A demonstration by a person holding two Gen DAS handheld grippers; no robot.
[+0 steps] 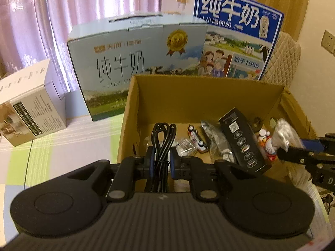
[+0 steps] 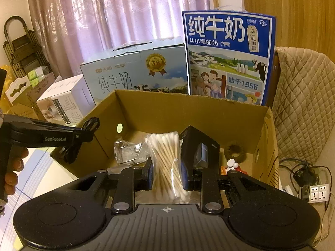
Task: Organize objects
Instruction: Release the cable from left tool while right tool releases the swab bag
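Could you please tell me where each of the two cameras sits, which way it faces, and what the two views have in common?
Left wrist: on the left gripper, looking down into the cardboard box; its jaws clamp a black cable.
Right wrist: on the right gripper, facing the same box from its other side; its jaws clamp a cotton swab bag, with a hand showing at left.
Shared: the box, both milk cartons, and each other's gripper.

Two milk cartons (image 2: 134,69) stand at upper centre, one pale blue, one dark blue (image 2: 229,56). One white box (image 1: 31,106) sits at left. One open cardboard box (image 1: 205,98) holds one black box (image 1: 242,142), one toy car (image 1: 196,139), one figurine (image 1: 267,144) and one hair tie (image 2: 234,151).
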